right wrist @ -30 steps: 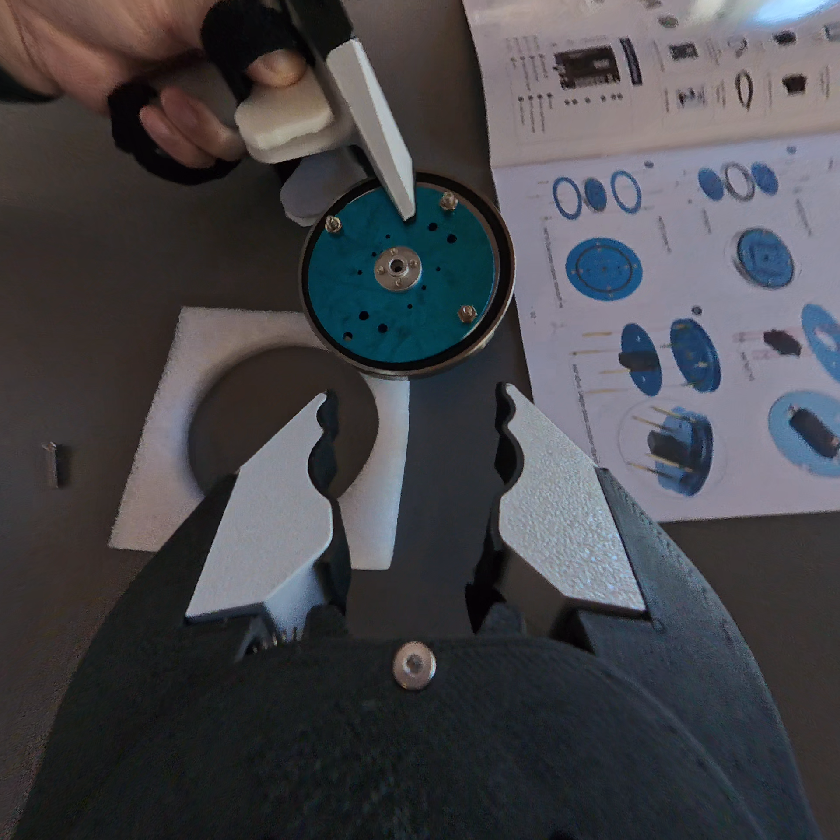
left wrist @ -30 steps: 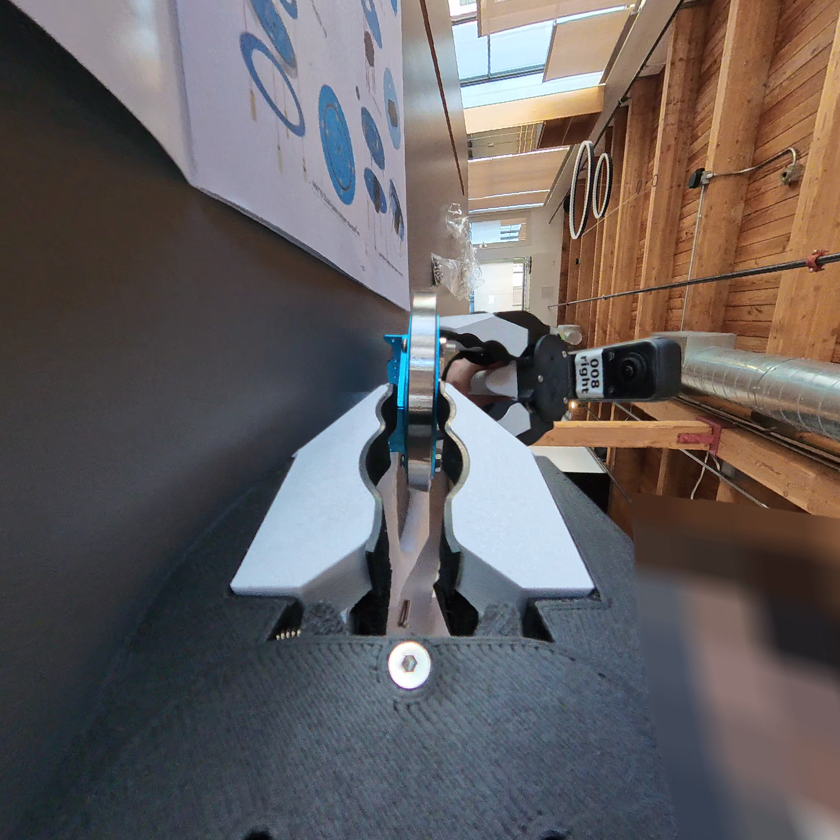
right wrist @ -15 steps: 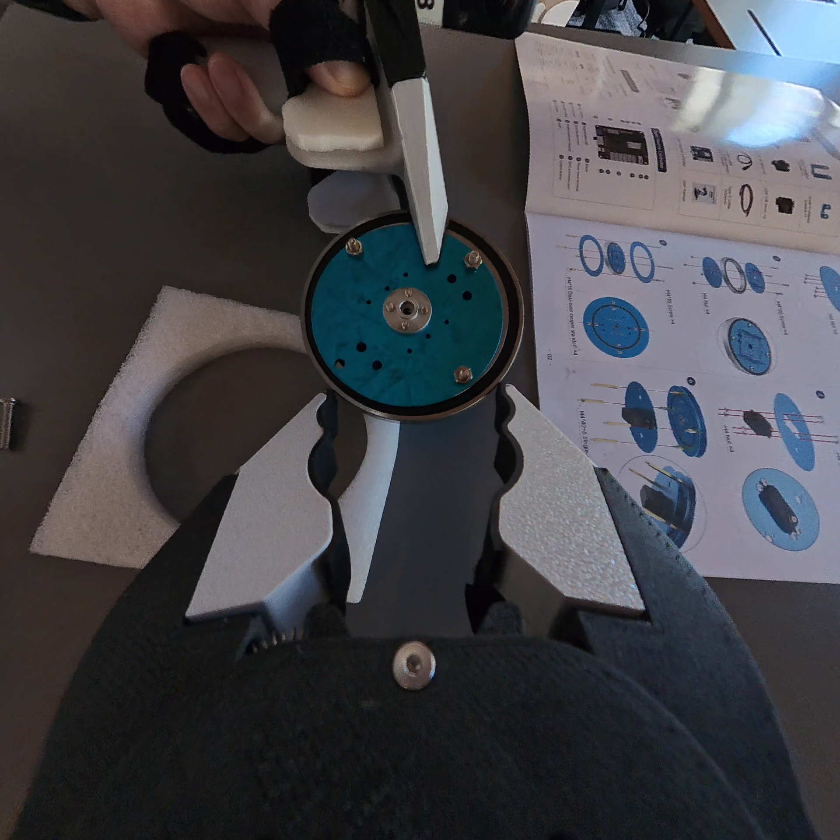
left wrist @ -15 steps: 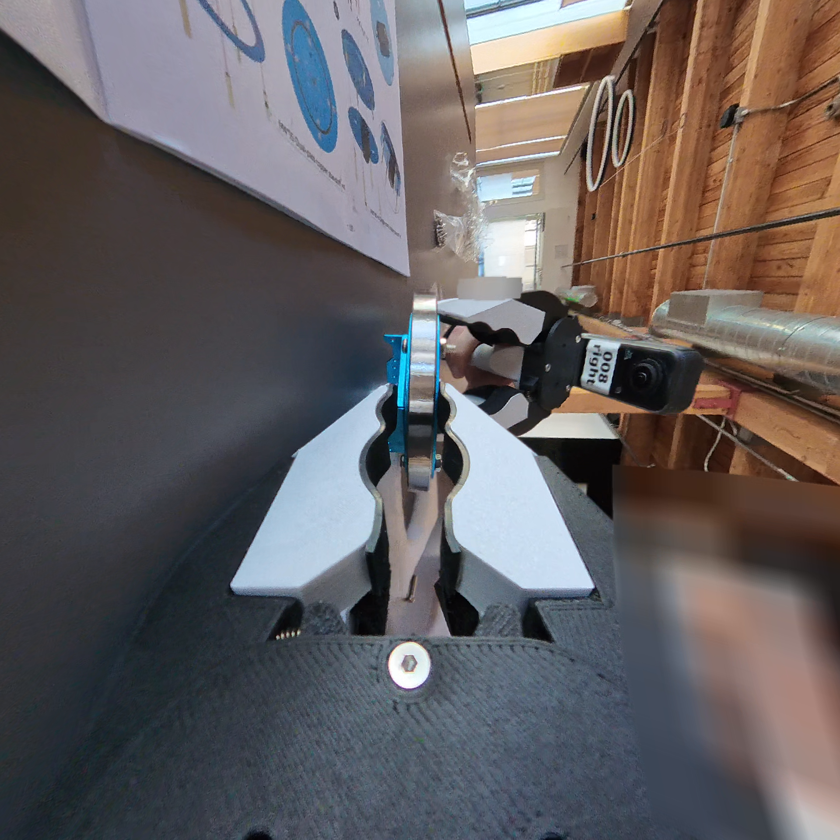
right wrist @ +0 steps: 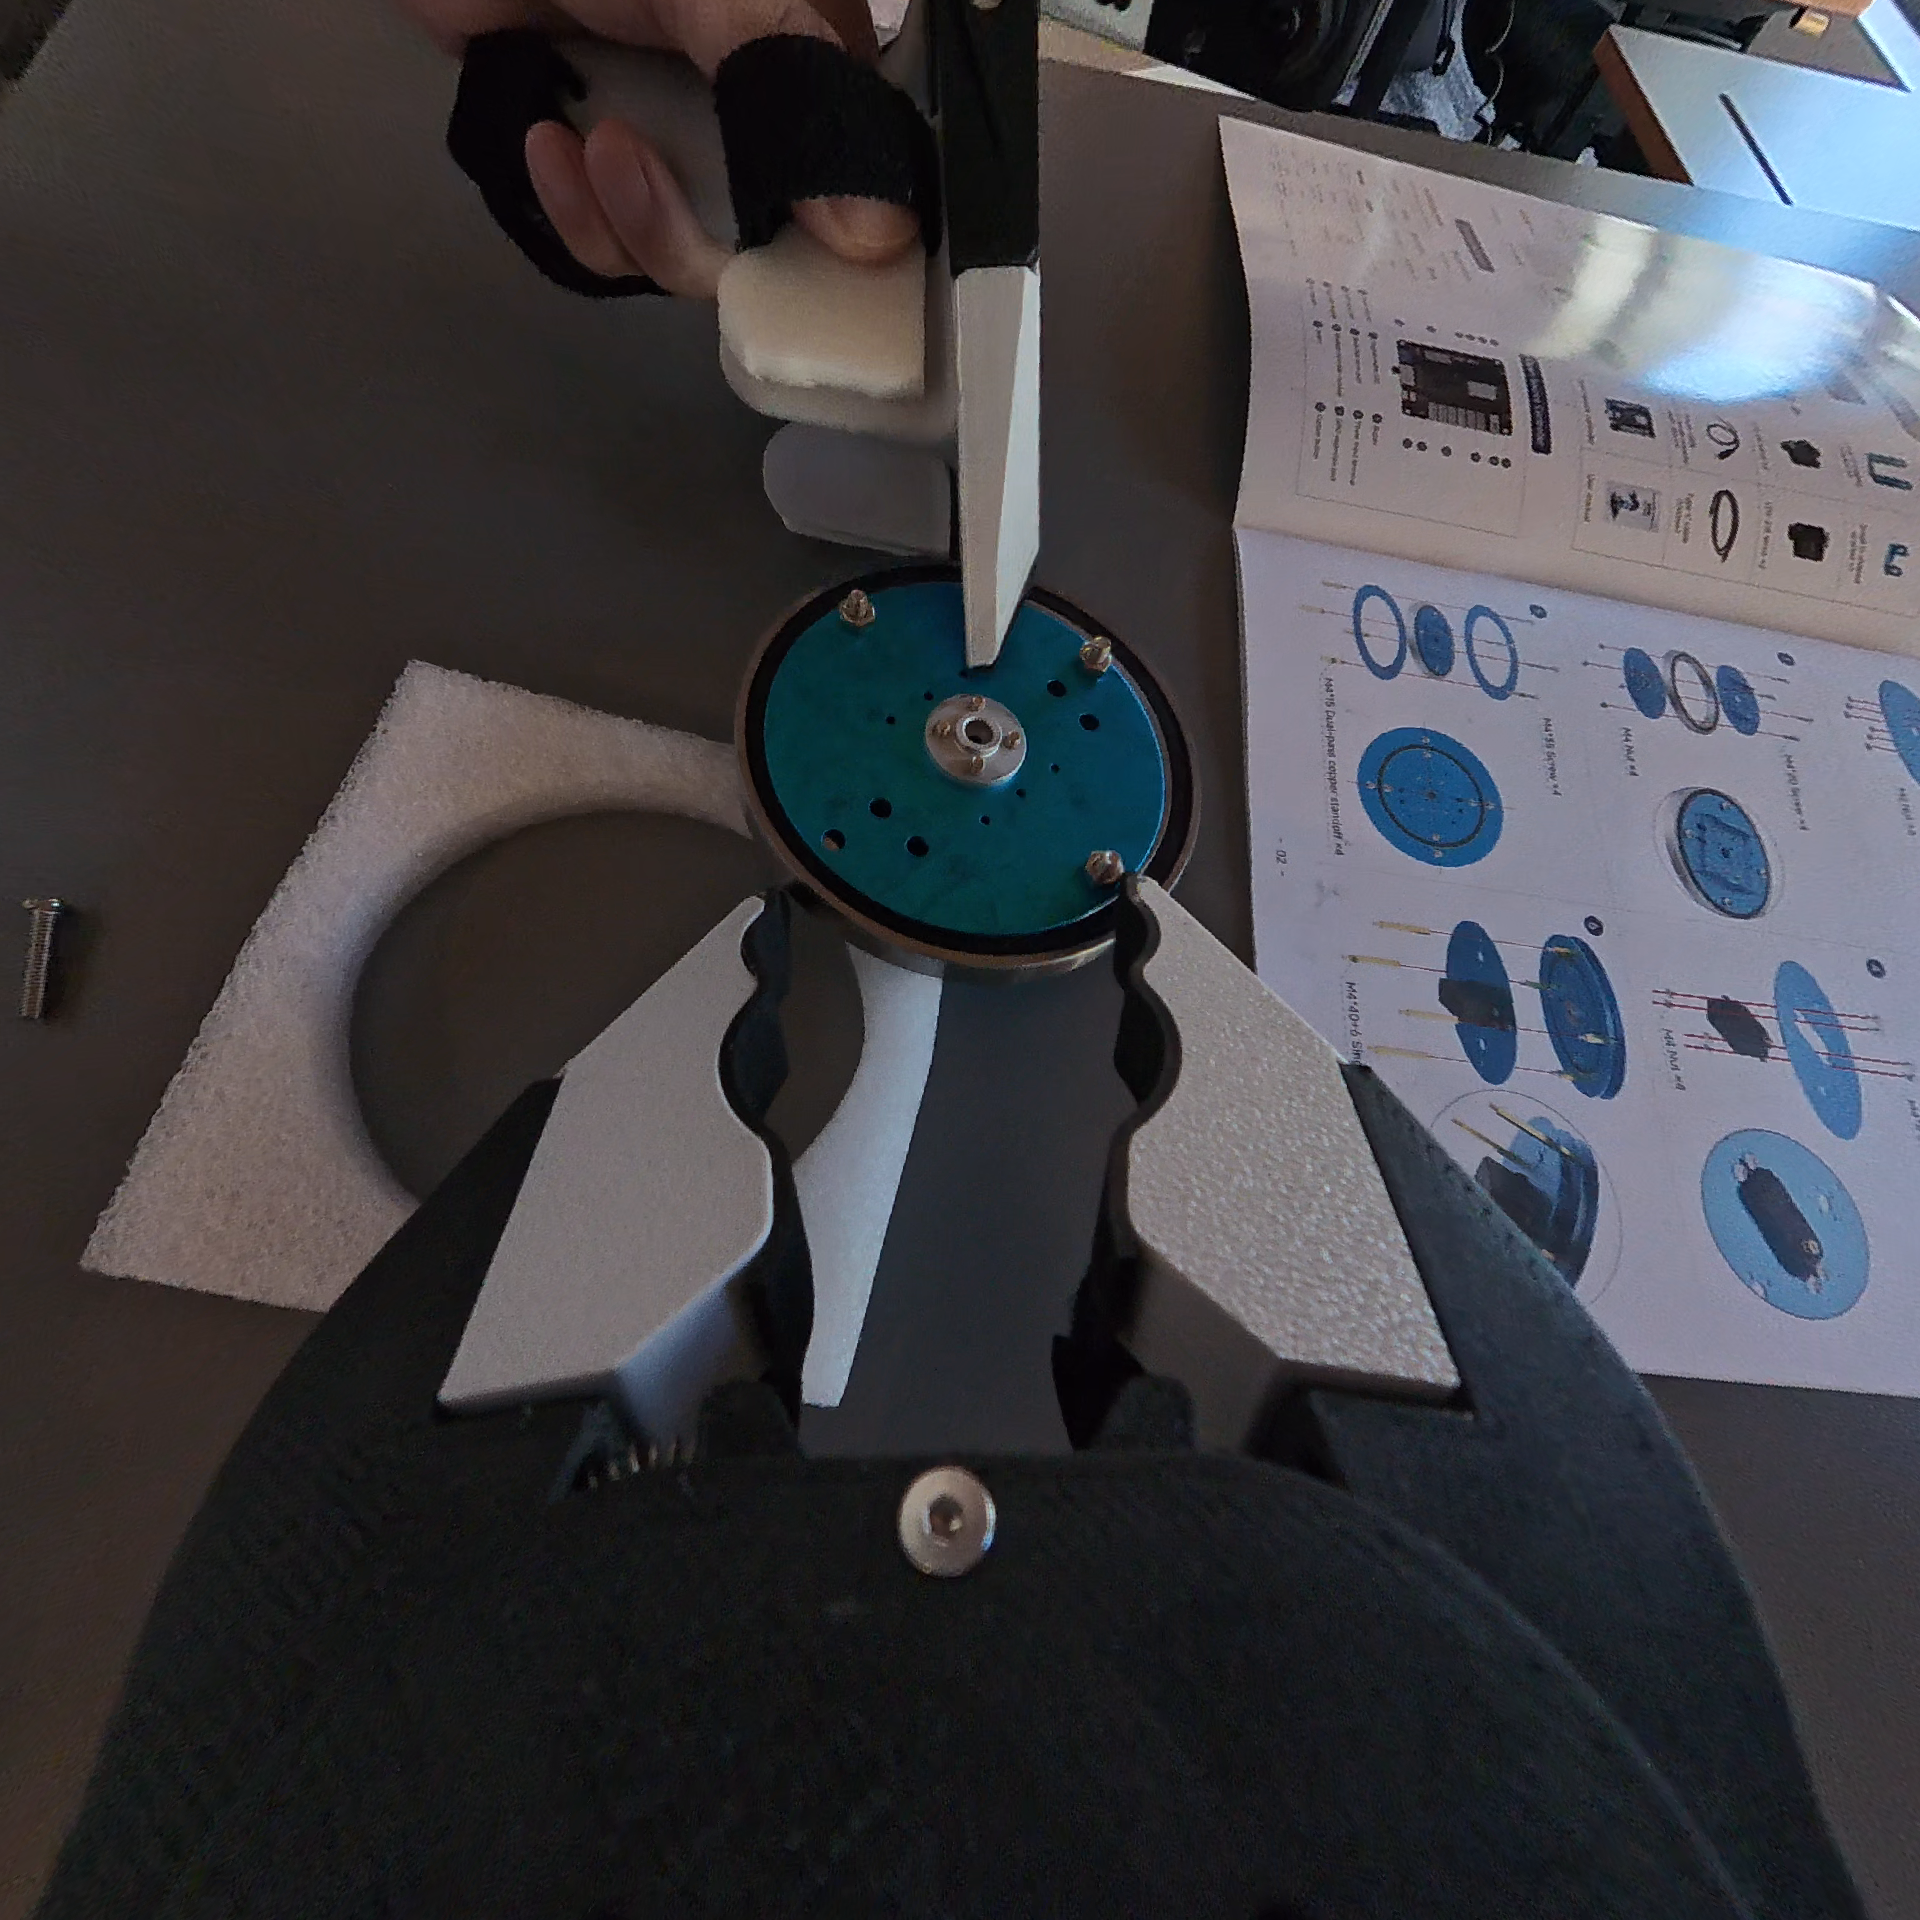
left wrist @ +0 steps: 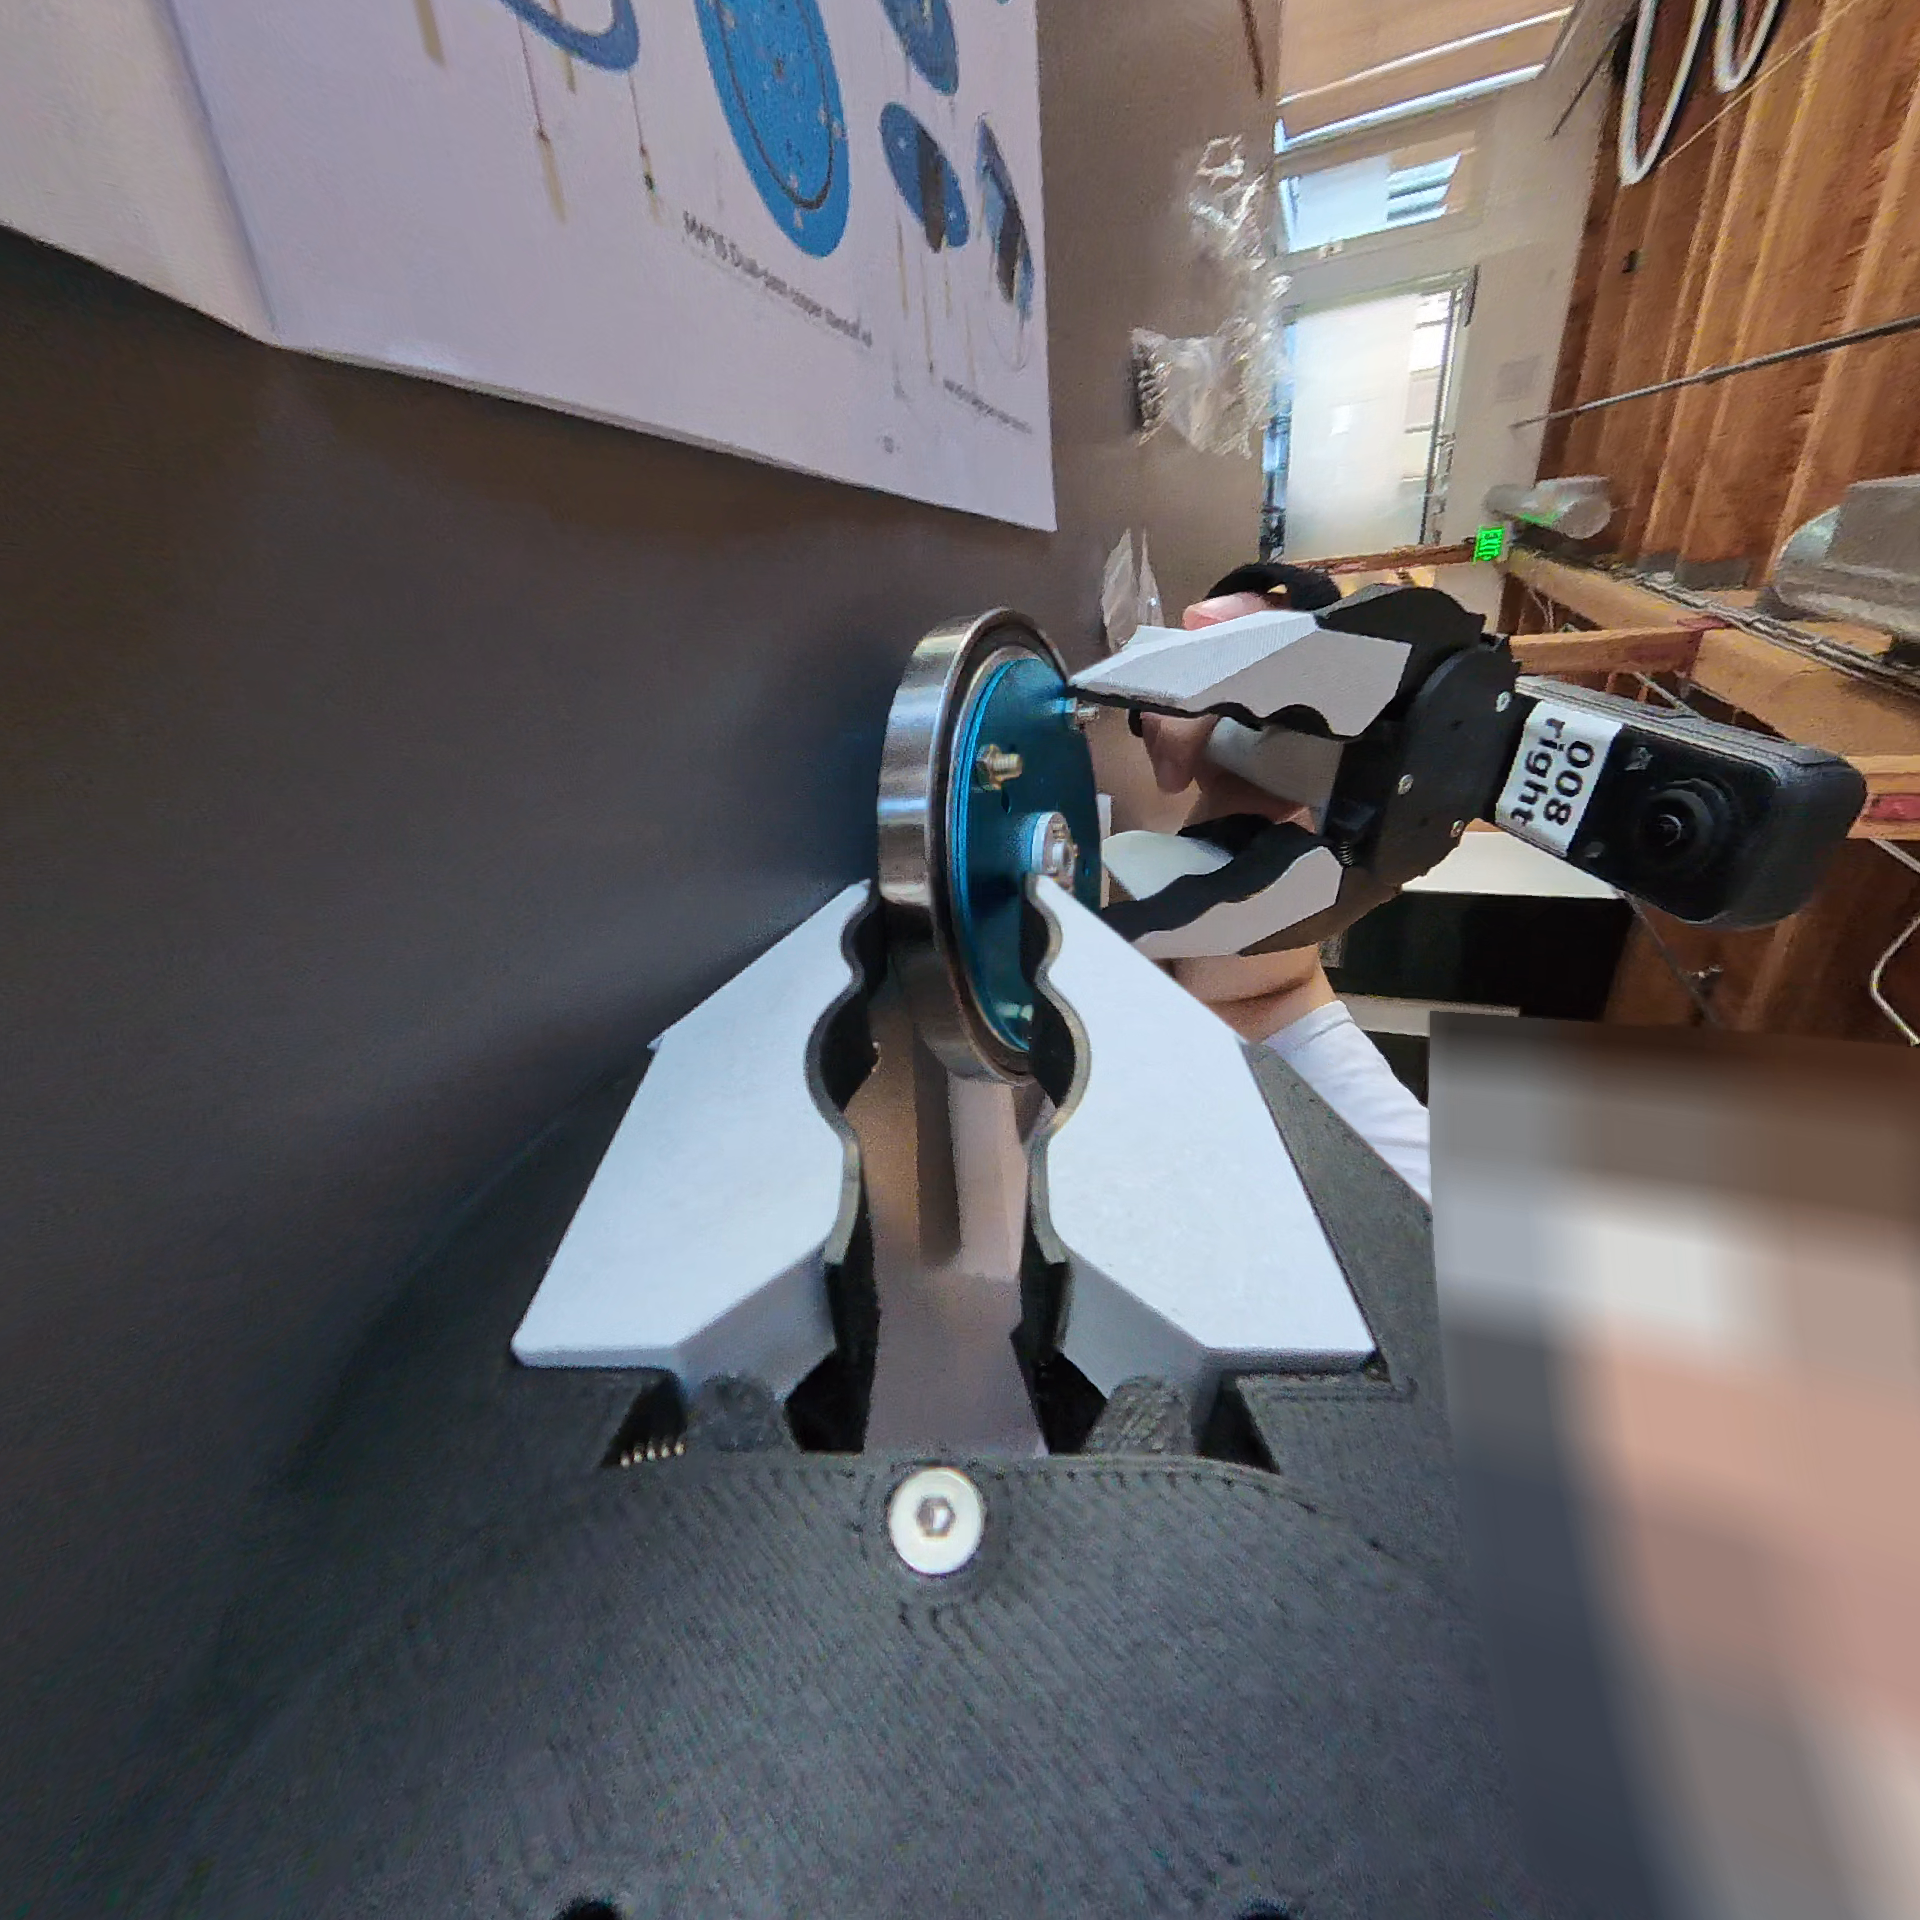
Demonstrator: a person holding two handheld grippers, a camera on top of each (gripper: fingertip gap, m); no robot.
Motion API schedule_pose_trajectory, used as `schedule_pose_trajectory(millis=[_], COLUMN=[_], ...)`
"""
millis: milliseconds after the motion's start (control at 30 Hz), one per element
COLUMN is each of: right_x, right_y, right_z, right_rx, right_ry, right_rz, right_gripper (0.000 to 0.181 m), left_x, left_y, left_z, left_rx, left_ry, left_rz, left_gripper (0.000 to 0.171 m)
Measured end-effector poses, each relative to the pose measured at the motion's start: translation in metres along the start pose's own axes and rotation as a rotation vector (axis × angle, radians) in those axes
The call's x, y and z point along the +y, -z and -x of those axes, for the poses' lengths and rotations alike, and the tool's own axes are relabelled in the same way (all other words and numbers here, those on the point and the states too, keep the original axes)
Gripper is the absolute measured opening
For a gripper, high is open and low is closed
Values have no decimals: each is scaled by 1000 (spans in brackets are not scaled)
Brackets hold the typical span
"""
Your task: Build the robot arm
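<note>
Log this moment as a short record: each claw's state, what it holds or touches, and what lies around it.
left claw: shut on the disc assembly's rim
right claw: open, fingertips at the disc's near edge
disc assembly: blue plate in a metal ring, silver hub at centre, three brass studs
foam sheet: white, round cutout, beside and partly under the disc
loose screw: on the table, far left
manual: open, right of the disc
table: dark grey

white foam sheet (right wrist: 312, 1039), loose screw (right wrist: 42, 956), open booklet (right wrist: 1610, 831)
</note>
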State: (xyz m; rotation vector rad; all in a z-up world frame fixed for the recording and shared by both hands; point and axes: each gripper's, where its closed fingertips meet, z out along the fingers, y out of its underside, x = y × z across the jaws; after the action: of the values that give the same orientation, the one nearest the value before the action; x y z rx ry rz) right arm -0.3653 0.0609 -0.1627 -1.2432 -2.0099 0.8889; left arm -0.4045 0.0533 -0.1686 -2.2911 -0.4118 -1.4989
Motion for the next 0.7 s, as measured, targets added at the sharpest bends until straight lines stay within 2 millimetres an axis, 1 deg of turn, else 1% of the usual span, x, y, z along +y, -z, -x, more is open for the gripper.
schedule_pose_trajectory(millis=[67,167,300,400,500,600,633,667,700], right_x=[1,-1,-1,-1,2,-2,-7,-15,-24], right_y=[0,2,3,3,4,14,21,30,38], right_z=[-1,0,1,-2,-5,-7,-3,6,23], right_rx=[-6,-25,-38,-34,-36,-10,-9,-26,-73], right_ry=[-13,-36,-45,-71,-98,-73,-58,-51,-51], right_rz=[-4,-28,-52,-64,-61,-69,-78,-87,-95], right_gripper=[63,64,69,75,79,78,75,70,60], left_x=[-4,-7,-4,5,14,13,15,19,26], left_y=[3,10,19,24,35,50,53,55,57], left_z=[-2,-1,-4,-2,1,-6,-10,-16,-23], left_rx=[10,11,53,47,-6,-70,-89,-102,-112], left_ry=[5,3,-24,-80,-236,-490,-573,-646,-715], left_rz=[-12,-26,-18,7,9,-90,-123,-145,-162], left_gripper=[29,30,35,34,39,41,45,48,48])
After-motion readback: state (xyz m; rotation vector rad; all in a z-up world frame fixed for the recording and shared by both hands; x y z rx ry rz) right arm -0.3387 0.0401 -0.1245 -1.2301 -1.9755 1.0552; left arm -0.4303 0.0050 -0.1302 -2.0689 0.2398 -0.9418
